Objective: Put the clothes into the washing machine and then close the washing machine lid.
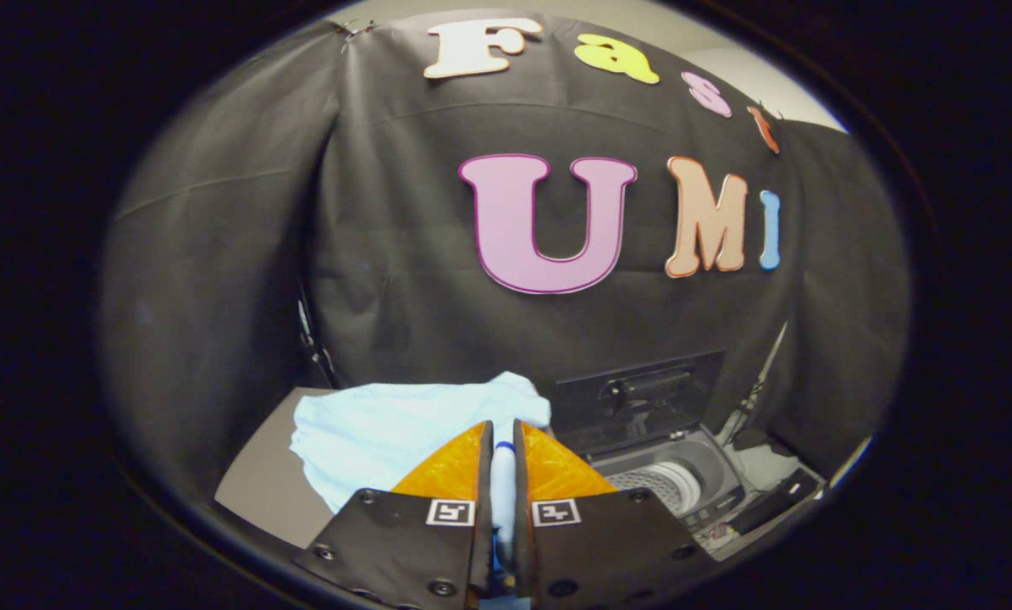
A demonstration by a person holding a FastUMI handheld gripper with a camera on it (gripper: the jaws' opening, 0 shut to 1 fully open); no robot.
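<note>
Seen along the fingers of the handheld gripper [502, 440], the two orange fingers [446, 474] stand almost pressed together, with only a thin slot left between them. That slot is filled by a strip of pale blue cloth, so both fingers pinch the light-blue garment [387, 428] between their inner faces. The rest of the garment bunches just ahead of the fingertips and spreads off to the left, draping over a grey tabletop [260, 479]; whether the bulk of it rests on that surface or hangs just above it cannot be told.

To the right of the fingers, and a little beyond them, sits a small top-loading washing machine [683, 479]. Its dark lid [637, 398] stands raised, nearly upright at the back of the machine, and the white perforated drum [660, 481] shows through the open top. The garment lies well to the left of that opening, outside the drum. Black cloth closes off the booth behind garment and machine alike.
</note>
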